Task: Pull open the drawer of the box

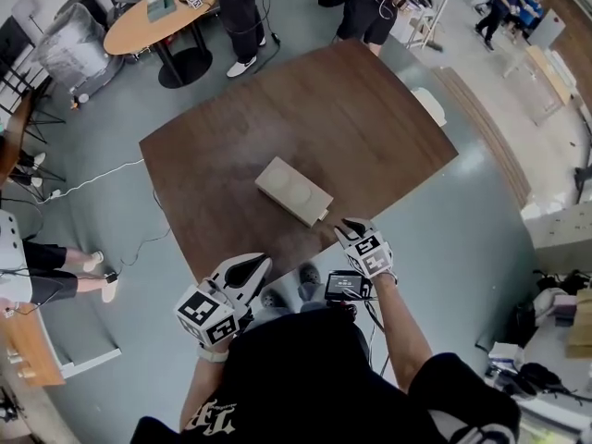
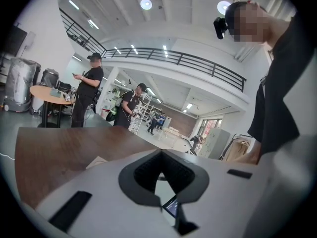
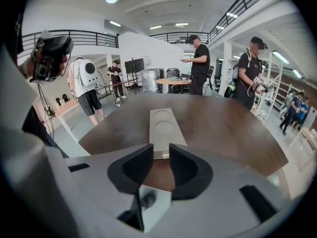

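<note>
A flat beige box with two round recesses on its lid lies in the middle of the brown table. Its drawer end faces me. My right gripper hovers just short of that end, pointing down at it. In the right gripper view the right gripper is open, and the box and its small front tab show through the gap, apart from the pads. My left gripper hangs at the table's near edge. In its own view the left gripper is shut and empty, with a corner of the box beyond it.
Two people stand at the table's far side. A round wooden table with small items is at the far left. A pale flat thing lies at the table's right edge. A cable runs over the floor on the left.
</note>
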